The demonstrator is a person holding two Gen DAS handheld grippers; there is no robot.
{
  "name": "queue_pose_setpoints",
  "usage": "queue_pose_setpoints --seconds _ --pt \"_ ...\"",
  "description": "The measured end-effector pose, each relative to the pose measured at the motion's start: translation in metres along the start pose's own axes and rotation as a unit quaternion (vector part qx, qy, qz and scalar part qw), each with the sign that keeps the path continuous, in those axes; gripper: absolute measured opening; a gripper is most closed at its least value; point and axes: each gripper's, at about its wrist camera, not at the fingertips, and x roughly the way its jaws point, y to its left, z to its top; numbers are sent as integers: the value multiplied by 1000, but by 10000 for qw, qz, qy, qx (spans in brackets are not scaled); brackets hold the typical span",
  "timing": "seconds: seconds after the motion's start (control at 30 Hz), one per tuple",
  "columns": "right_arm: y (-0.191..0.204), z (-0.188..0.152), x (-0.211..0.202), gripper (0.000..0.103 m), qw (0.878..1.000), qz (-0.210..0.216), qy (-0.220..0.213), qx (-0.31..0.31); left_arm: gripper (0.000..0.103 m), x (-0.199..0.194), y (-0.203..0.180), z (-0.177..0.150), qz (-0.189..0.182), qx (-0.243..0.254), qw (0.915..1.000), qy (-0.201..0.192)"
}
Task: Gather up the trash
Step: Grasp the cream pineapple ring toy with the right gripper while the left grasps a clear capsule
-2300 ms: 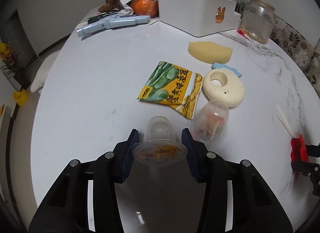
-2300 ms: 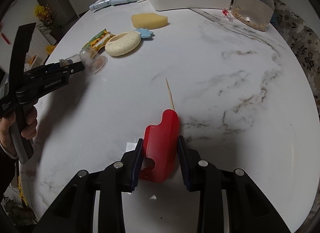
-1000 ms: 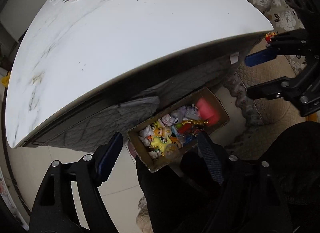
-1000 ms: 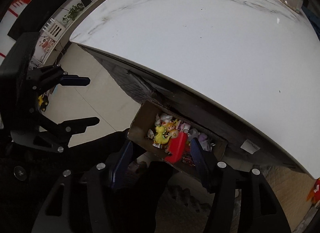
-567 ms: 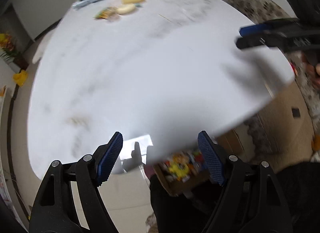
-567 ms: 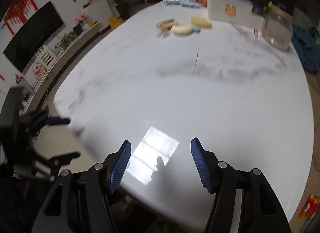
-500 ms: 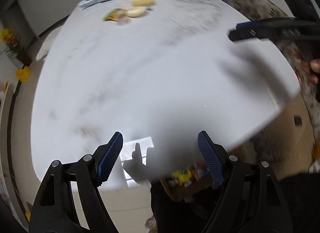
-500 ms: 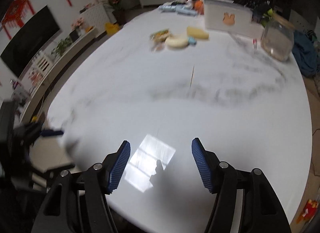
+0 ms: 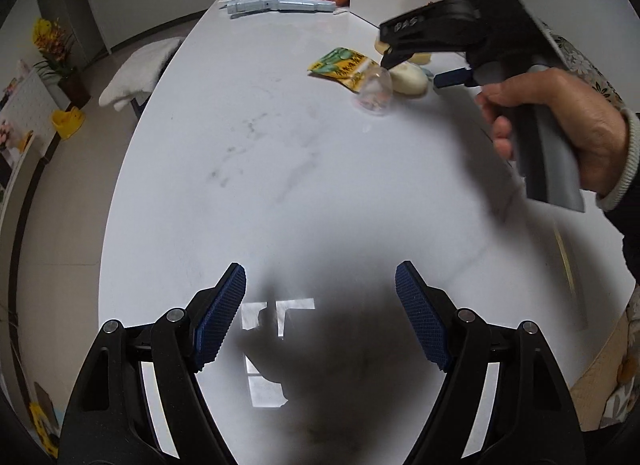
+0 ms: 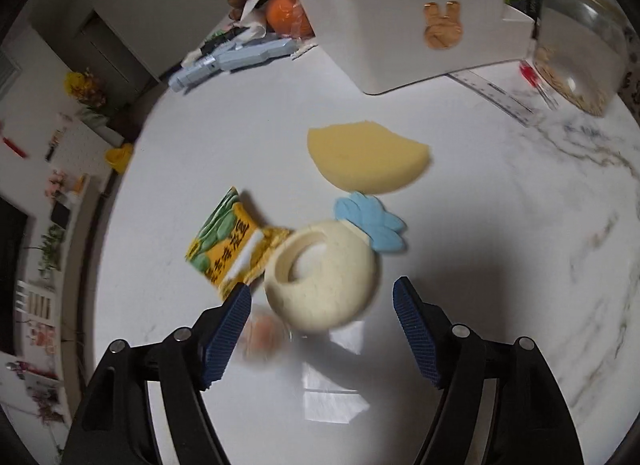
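My left gripper [image 9: 320, 319] has black angular arms with silver screw heads and blue cross-hatched pads; the right gripper [image 10: 322, 329] matches it. From the left camera I see my right hand [image 9: 560, 133] on a grey handle, wearing a dark sleeve with a pale ribbed cuff.

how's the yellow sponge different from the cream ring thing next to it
The yellow sponge is a flat, solid half-round slab; the cream ring is rounder, thicker and has a hole through it. The sponge is deeper yellow, the ring pale cream. The sponge lies farther from the right gripper. Both rest on the white table.
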Motion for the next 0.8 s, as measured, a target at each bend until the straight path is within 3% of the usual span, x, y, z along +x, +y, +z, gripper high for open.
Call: queue_pose_setpoints --seconds 0.13,0.2,0.33,0.57,0.67,0.7,0.73,0.77,0.8 --pt "13 3 13 75 9980 -496 -92 -383 76 14 9 19 -86 126 9999 -34" --pt "10 0 11 63 9964 -577 -83 -610 76 22 11 29 -174 111 9998 -40" --pt "-18 -23 -1 63 9941 -507 -42 -953 76 41 2 55 -397 101 9990 -198" --pt "-56 -57 -22 70 9903 -451 -72 -1309 75 95 -39 114 -74 597 9969 -505" --pt "-69 -66 -30 62 9914 -454 -186 -1215 76 117 -47 130 12 750 9961 -474" --pt "-71 -69 -32 51 9916 -437 -214 -1195 71 119 -48 130 5 755 9959 -498" --pt "-72 -71 -34 47 9917 -419 -226 -1196 64 118 -47 131 -29 741 9956 -573" --pt "-74 -73 -37 41 9919 -376 -232 -1191 42 118 -48 132 -253 757 9951 -581" --pt "-78 -75 -39 29 9926 -313 -250 -1149 39 117 -51 133 -245 782 9950 -574"
